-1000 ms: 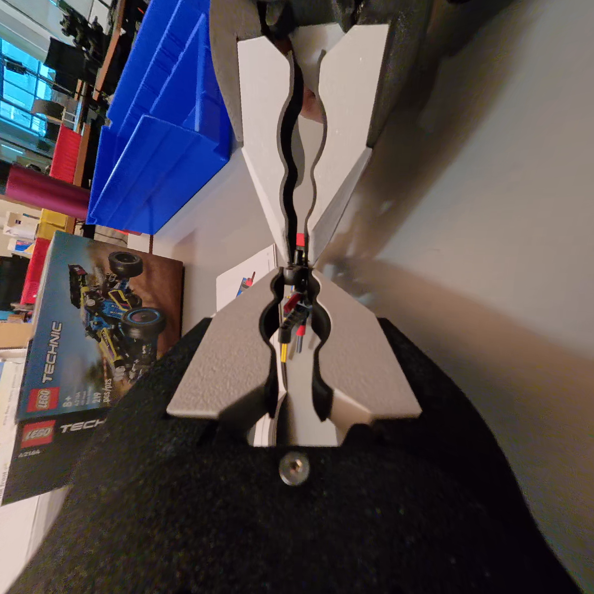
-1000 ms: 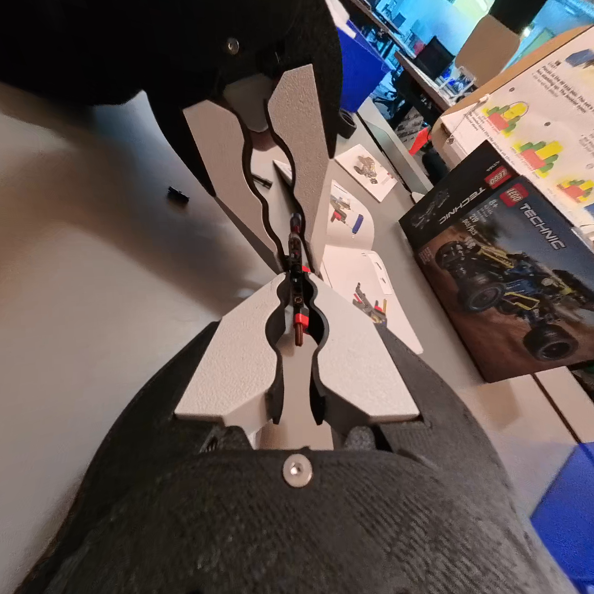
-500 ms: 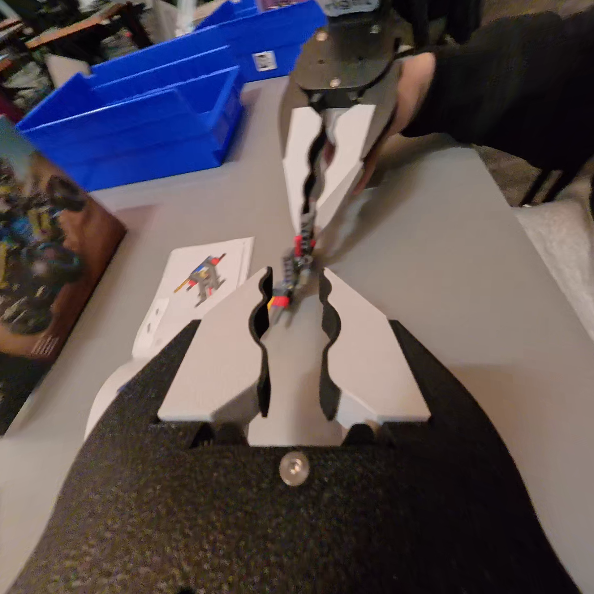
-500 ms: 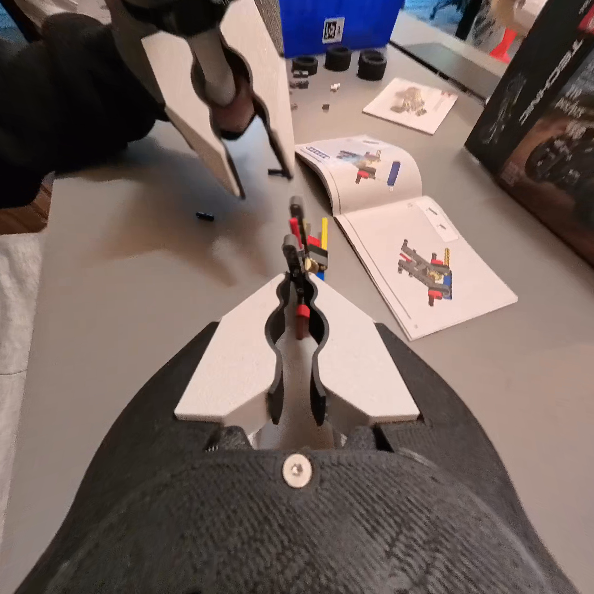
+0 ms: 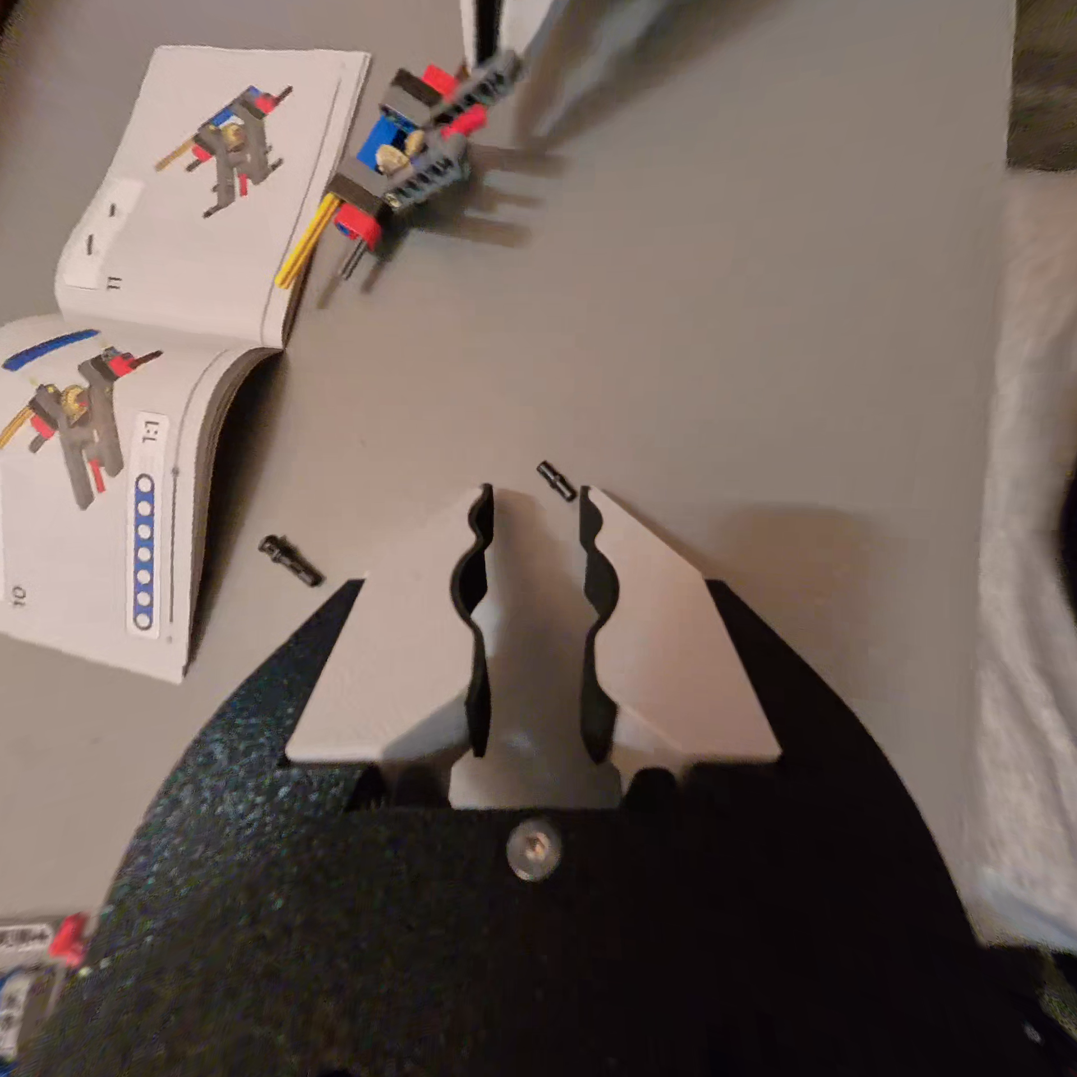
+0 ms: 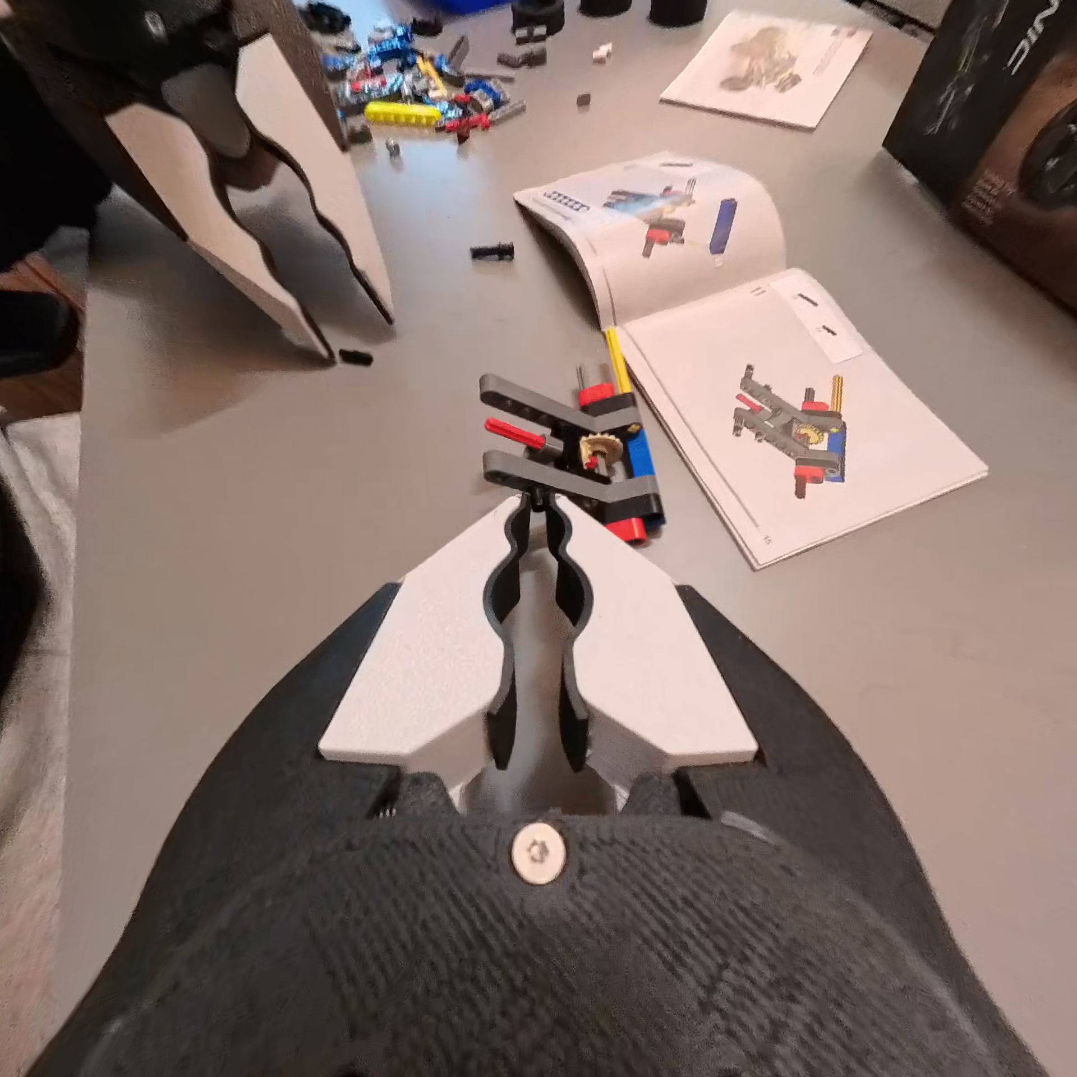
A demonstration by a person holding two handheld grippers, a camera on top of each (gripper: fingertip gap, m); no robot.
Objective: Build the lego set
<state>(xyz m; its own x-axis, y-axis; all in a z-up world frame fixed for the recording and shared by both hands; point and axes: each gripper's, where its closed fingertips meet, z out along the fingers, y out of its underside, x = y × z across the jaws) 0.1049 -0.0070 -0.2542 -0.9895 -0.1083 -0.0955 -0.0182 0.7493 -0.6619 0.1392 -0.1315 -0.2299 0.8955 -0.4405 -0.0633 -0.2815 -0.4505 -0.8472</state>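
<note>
The lego assembly (image 6: 583,449) has grey beams, a tan gear, a blue block, red pins and a yellow axle. It sits low at the grey table, beside the open instruction booklet (image 6: 787,408). My right gripper (image 6: 539,502) is shut on a black pin at the end of its near grey beam. My left gripper (image 5: 536,494) is open and empty, tips just over the table. A small black pin (image 5: 556,481) lies right at its right fingertip. In the right wrist view the left gripper (image 6: 356,338) stands at upper left with that pin (image 6: 355,356) beside it. The assembly also shows in the left wrist view (image 5: 414,151).
A longer black pin (image 5: 289,560) lies left of my left gripper, near the booklet (image 5: 192,192). A pile of loose lego parts (image 6: 419,99), black tyres and a second leaflet (image 6: 769,70) lie at the back. The set's box (image 6: 1002,128) stands at the right. A white cloth (image 5: 1037,524) borders the table. My right fingertips sit around 15 cm from my left ones.
My left gripper has let go of the assembly, opened and drawn back down to the small black pin. My right gripper has brought the assembly down to the table, still holding it.
</note>
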